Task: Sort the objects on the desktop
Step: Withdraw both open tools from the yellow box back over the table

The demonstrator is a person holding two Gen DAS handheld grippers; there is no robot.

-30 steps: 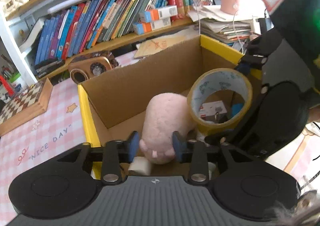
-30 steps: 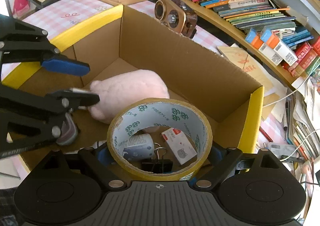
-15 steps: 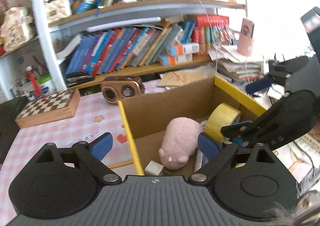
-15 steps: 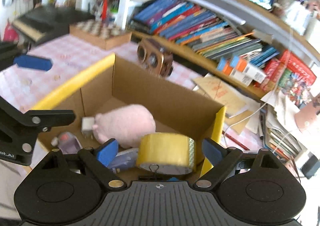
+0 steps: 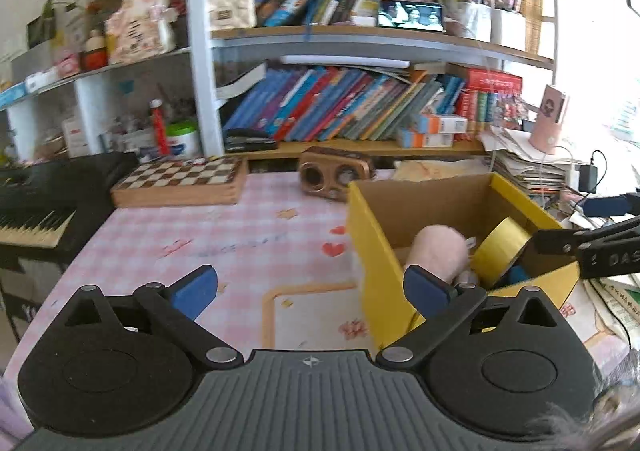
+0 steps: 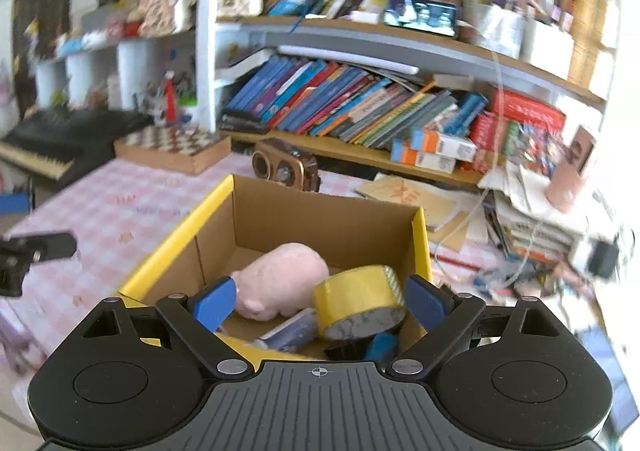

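In the left wrist view, the left gripper (image 5: 310, 289) is standing with its jaws spread wide; they have just been opening, and nothing is lying between the blue pads (image 5: 196, 287), only the pink checked tablecloth (image 5: 224, 235) below. At about 2 o'clock from it, the cardboard box (image 5: 374, 247) with yellow flaps is sitting on the cloth. Inside it the pink plush toy (image 5: 438, 253) is lying, and the roll of yellow tape (image 5: 500, 251) is leaning tilted just beside it, at its 3 o'clock.

In the right wrist view, the right gripper (image 6: 318, 301) is also wide open and is holding nothing. It is hovering over the near edge of the box (image 6: 420, 251). The tape (image 6: 356, 293) is resting on its side, apart from both pads, and the plush toy (image 6: 286, 279) is lying at its 10 o'clock. A small purple and white object (image 6: 288, 331) is lying in front of the toy; I cannot tell what it is.

Farther away, at 12 o'clock, the brown wooden speaker (image 6: 286, 169) is standing behind the box. At 10 o'clock the chessboard (image 6: 172, 147) is lying, and behind everything the bookshelf (image 6: 360, 155) is holding many books.
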